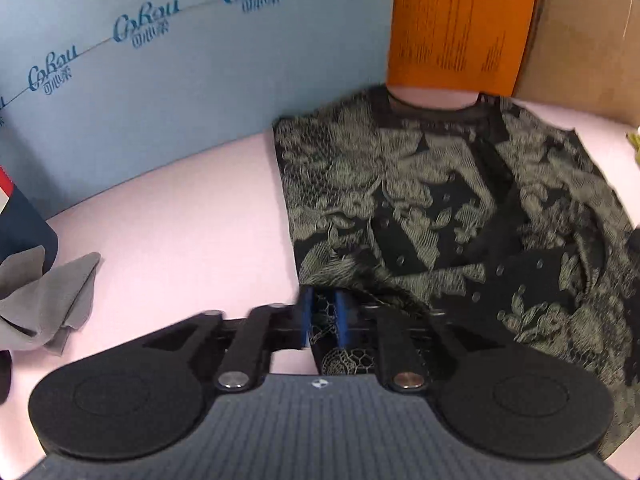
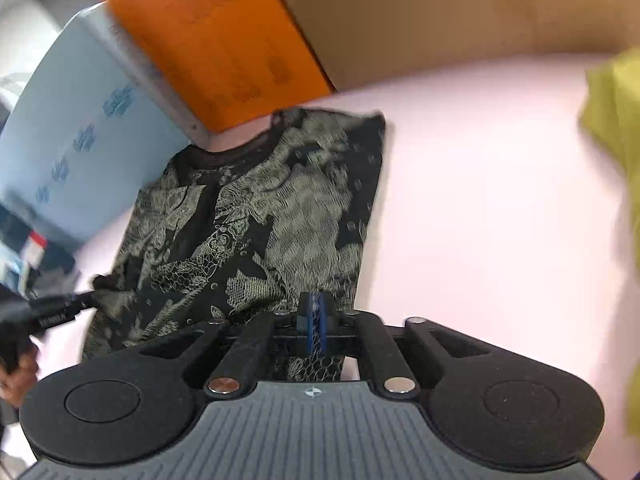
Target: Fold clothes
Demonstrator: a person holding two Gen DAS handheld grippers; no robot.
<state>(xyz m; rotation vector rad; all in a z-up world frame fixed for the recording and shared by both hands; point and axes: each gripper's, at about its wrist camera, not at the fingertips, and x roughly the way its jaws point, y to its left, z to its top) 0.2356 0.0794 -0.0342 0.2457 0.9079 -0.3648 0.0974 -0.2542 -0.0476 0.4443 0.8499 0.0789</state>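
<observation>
A black shirt (image 1: 420, 200) with a pale dragon print lies flat on the pink table (image 1: 180, 220), its collar at the far end by the boxes. My left gripper (image 1: 323, 320) is at the shirt's near left corner, and a bunch of the printed fabric sits between its blue pads. In the right wrist view the same shirt (image 2: 260, 208) stretches away from me. My right gripper (image 2: 316, 320) is shut on the near hem at the right corner. The left gripper (image 2: 90, 298) shows at the left edge, held by a hand (image 2: 16, 364), on the other corner.
A light blue printed board (image 1: 180, 80), an orange box (image 1: 460, 20) and brown cardboard (image 1: 580, 40) wall off the table's far side. A grey cloth (image 1: 48, 300) lies crumpled at the left, a yellow-green cloth (image 2: 616, 120) at the right. Bare pink table (image 2: 480, 200) lies between.
</observation>
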